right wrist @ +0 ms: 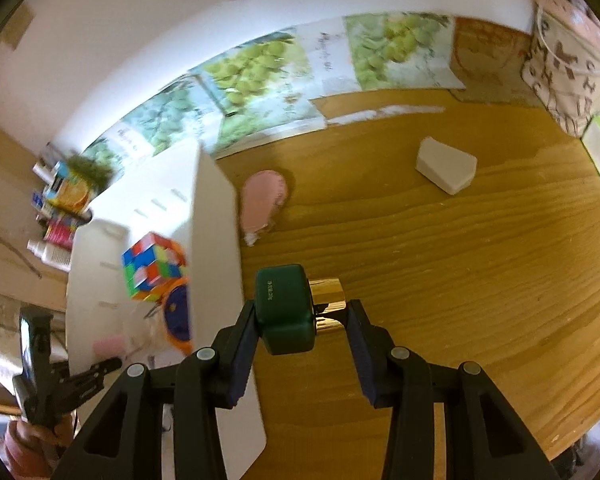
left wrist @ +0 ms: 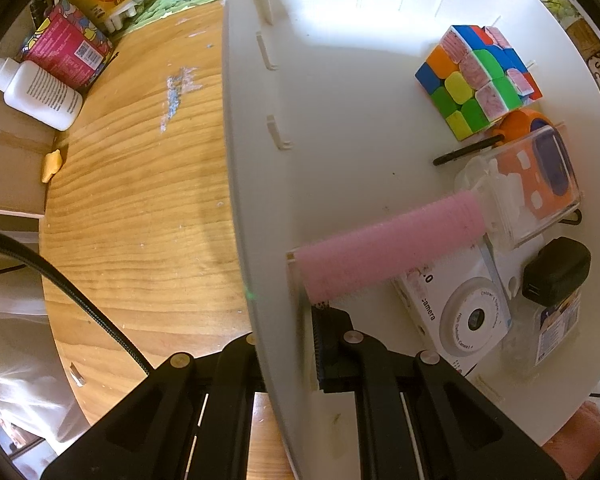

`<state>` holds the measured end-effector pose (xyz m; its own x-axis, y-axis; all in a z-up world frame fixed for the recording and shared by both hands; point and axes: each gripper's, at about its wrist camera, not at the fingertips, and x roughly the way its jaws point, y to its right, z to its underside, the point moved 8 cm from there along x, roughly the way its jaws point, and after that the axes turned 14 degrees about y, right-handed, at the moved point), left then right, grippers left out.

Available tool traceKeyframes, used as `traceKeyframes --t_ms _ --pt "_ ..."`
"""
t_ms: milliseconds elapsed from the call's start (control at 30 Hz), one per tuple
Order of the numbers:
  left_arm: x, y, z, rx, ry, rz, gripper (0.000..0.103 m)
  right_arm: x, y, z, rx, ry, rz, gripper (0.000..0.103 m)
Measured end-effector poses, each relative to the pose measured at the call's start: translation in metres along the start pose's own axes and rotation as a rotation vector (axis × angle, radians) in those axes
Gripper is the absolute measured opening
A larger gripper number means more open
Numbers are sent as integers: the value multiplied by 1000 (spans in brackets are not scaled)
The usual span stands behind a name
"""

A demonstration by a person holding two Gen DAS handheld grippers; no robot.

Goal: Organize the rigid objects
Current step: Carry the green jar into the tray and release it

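The right hand-held gripper (right wrist: 302, 318) is clamping a green bottle (right wrist: 284, 314) with a gold cap above the tabletop (right wrist: 440, 260). The left hand-held gripper (left wrist: 296, 280) is pinching the white bin (left wrist: 340, 100) wall, jaws nearly closed. The bin is containing a puzzle cube (left wrist: 476, 84), camera box (left wrist: 460, 312), black adapter (left wrist: 556, 276) and clear case (left wrist: 536, 192).

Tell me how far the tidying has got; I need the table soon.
Done: the puzzle cube, camera box, black charger and clear case lie in the white bin. In hand: the right hand-held gripper grips a green bottle with a gold cap; the left hand-held gripper clamps the bin wall. Left: the pink item and white block on the wooden table.
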<state>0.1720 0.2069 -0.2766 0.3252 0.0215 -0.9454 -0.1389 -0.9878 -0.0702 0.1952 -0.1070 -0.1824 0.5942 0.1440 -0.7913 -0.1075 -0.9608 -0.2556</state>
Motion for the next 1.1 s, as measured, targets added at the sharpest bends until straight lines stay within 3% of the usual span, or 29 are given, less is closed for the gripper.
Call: traceKeyframes --t_ms 233,667,933,1100 --pt "0 0 1 -3 4 0 10 -10 -42 12 -101 -16 -71 44" --pt "0 0 1 5 4 -2 10 -15 -105 38 -308 -39 -124 44" --pt "0 0 1 6 5 -2 10 -10 -125 52 -329 -73 -172 45" --pt "1 0 1 5 5 -2 10 -12 -122 48 -314 -63 -159 58"
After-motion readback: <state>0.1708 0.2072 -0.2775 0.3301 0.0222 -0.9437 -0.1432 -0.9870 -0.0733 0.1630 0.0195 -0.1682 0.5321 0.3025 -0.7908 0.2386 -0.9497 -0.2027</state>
